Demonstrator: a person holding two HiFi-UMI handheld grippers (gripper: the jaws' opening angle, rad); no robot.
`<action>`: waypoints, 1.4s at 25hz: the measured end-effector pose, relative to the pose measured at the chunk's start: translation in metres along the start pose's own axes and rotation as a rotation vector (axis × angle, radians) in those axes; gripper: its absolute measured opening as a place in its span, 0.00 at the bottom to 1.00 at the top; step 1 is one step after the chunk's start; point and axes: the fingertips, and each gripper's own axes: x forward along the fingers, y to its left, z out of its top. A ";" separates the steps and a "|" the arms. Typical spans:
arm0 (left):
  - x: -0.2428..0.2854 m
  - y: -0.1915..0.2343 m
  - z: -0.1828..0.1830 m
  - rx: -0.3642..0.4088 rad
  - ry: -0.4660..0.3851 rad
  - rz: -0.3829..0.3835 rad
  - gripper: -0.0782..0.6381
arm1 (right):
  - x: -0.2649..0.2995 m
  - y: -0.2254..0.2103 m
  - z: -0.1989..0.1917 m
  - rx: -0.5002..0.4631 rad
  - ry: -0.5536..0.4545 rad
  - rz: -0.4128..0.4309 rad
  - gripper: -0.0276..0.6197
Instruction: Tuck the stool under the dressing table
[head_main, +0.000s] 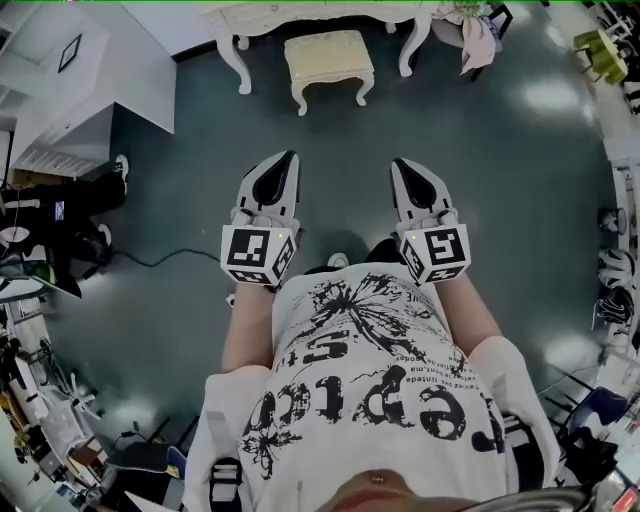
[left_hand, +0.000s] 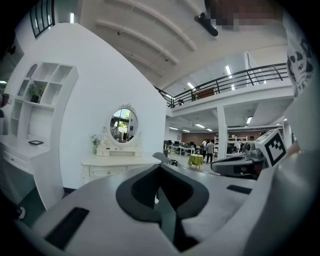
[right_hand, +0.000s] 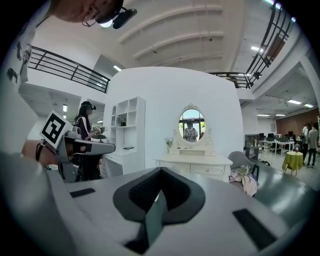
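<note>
A cream stool (head_main: 328, 62) with curved legs stands on the dark floor just in front of the white dressing table (head_main: 300, 14), partly outside it. My left gripper (head_main: 289, 158) and right gripper (head_main: 399, 164) are held side by side near my waist, well short of the stool, both shut and empty. The left gripper view has the dressing table (left_hand: 117, 162) and its oval mirror (left_hand: 123, 125) beyond the shut left gripper (left_hand: 160, 167). Past the shut right gripper (right_hand: 161, 171) the right gripper view also holds the table (right_hand: 192, 162). The stool is hidden behind the jaws in both.
A white shelf unit (head_main: 70, 110) stands at the left, with a person in black (head_main: 60, 205) beside it and a cable (head_main: 160, 262) on the floor. A chair draped with pink cloth (head_main: 478, 35) is right of the table. Clutter lines both room edges.
</note>
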 end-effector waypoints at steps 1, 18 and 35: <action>0.003 0.002 -0.003 -0.006 0.008 0.000 0.14 | 0.003 -0.002 -0.002 -0.003 0.010 -0.003 0.07; 0.165 0.087 -0.016 -0.021 0.098 0.163 0.14 | 0.198 -0.119 -0.008 -0.022 0.085 0.128 0.07; 0.421 0.180 -0.056 -0.074 0.233 0.203 0.14 | 0.423 -0.293 -0.035 -0.030 0.225 0.170 0.07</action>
